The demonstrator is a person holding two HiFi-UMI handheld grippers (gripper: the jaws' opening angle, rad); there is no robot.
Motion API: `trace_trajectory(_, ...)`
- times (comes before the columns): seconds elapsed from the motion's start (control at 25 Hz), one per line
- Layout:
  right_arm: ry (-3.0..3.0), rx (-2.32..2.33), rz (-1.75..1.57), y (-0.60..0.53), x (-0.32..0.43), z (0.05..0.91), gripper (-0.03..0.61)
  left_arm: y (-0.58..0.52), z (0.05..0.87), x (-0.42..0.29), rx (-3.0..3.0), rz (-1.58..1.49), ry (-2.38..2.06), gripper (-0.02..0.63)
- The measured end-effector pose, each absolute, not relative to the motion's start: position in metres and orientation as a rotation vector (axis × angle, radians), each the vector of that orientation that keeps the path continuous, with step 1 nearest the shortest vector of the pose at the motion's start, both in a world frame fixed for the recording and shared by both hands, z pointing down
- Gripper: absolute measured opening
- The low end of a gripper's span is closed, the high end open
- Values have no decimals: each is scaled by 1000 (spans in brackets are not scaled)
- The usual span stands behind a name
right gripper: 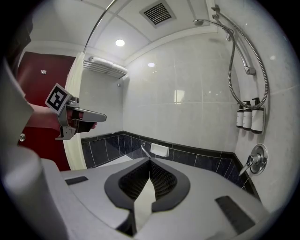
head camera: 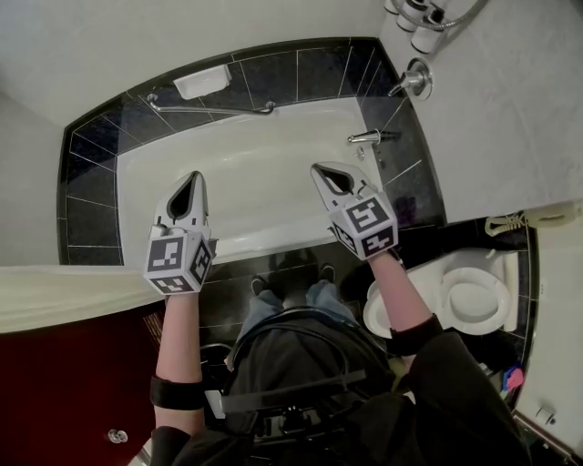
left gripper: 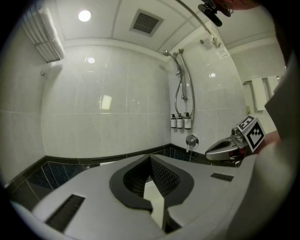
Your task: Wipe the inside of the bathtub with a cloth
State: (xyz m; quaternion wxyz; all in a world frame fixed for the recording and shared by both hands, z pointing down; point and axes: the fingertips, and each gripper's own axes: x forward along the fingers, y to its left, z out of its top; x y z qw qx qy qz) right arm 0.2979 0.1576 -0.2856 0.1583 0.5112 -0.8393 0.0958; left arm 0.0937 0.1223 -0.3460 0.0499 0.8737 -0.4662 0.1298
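The white bathtub (head camera: 260, 187) lies below me, framed by black tiles. I see no cloth in any view. My left gripper (head camera: 192, 177) hovers over the tub's near left part, its jaws shut with nothing between them. My right gripper (head camera: 319, 167) hangs over the near right part, near the faucet (head camera: 366, 137), also shut and empty. In the left gripper view the left gripper (left gripper: 150, 157) has its tips meeting, and the right gripper (left gripper: 220, 149) shows at the right. In the right gripper view the right gripper (right gripper: 150, 160) is closed, with the left gripper (right gripper: 96, 115) at the left.
A grab bar (head camera: 214, 109) and a soap dish (head camera: 201, 82) sit on the far wall. The shower valve (head camera: 414, 79) and bottles (head camera: 414, 18) are at the right. The toilet (head camera: 465, 296) stands near right. The curtain (head camera: 64, 291) hangs at the left over the tub's rim (head camera: 264, 238).
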Motion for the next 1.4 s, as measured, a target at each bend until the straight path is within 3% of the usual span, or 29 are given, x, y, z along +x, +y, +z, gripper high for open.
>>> trace_trajectory(0.4,-2223,1495,343,182,346,-217,26,130,-291,160,2757,538,-1171,0)
trace_trajectory(0.76,-1907,1476,636,239,449,-20,118,149,-179,263,2836,759,-871,0)
trace_trajectory(1.2,-1619,1388,824,264,545,219,310,167,-26,370,2775,866,-654,0)
trace_trajectory(1.4,-1541,1375,898,268,576,301,319,165,25,387,2729,887,-648,0)
